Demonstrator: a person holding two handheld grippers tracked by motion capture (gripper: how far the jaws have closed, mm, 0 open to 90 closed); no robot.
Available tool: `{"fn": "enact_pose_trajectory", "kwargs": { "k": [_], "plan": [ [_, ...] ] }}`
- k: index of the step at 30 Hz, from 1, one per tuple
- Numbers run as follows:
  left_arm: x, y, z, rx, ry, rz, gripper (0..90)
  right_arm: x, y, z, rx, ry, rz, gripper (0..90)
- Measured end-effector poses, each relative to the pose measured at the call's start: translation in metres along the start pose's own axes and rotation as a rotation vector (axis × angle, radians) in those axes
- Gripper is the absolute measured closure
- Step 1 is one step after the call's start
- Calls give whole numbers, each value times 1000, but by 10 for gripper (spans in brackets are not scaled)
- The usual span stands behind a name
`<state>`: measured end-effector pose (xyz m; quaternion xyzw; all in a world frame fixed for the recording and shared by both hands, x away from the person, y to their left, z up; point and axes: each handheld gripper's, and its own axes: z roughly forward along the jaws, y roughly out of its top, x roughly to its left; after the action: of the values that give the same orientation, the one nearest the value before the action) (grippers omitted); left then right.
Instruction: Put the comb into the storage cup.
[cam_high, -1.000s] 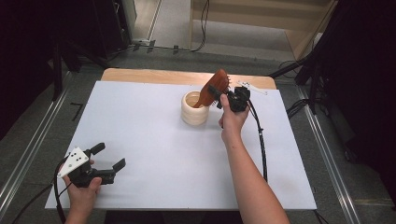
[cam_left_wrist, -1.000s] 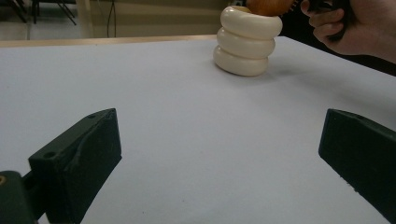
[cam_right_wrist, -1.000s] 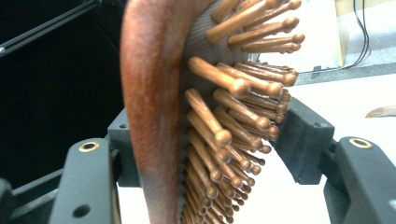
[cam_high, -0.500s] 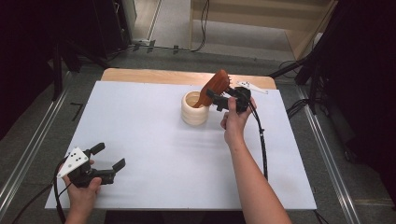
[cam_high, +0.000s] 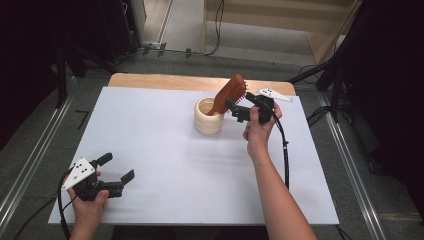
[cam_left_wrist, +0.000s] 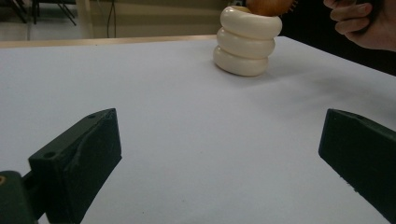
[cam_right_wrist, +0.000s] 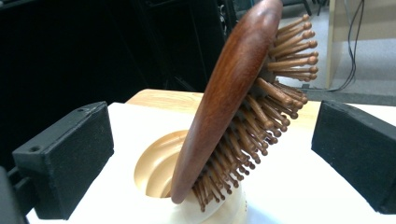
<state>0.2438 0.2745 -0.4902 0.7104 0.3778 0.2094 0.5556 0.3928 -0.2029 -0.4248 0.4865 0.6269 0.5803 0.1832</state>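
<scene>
Item 1: one wooden hairbrush (cam_high: 227, 94), dark reddish-brown back, rows of wooden pins with rounded tips. It stands handle-down in the holder, leaning toward the table's right, head well above the rim. I read no brand or lettering on its back in the right gripper view (cam_right_wrist: 233, 93).

Item 2: one cream holder (cam_high: 208, 116), ribbed like three stacked rings in the left gripper view (cam_left_wrist: 246, 43), its hollow paler wood inside. It sits on the far half of the white table sheet (cam_high: 165, 150), toward the middle. I see no label on it.

Item 3: two hand-held grippers. My right gripper (cam_high: 234, 111) sits just right of the holder, close by the brush. Its jaws have just been opening and now stand wide apart; in its own view the brush head shows between the two black pads, touching neither. My left gripper (cam_high: 116, 170) rests at the near left corner of the sheet, well apart from the holder, jaws spread wide with bare sheet between them.

Item 4: two grey three-cornered plates, one atop each gripper, dotted with small dark marks; no writing that I can read.

Item 5: one wooden tabletop edge (cam_high: 150, 80) showing beyond the sheet.
</scene>
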Motion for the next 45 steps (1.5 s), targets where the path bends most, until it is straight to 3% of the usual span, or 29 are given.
{"fn": "enact_pose_trajectory", "kwargs": {
  "k": [18,45],
  "plan": [
    [0,0,1,5,3,5,0,-5,-9,-31,-21,-36,-41,0],
    [-1,0,1,8,9,10,0,-22,-55,-84,-3,-63,-97,0]
  ]
}}
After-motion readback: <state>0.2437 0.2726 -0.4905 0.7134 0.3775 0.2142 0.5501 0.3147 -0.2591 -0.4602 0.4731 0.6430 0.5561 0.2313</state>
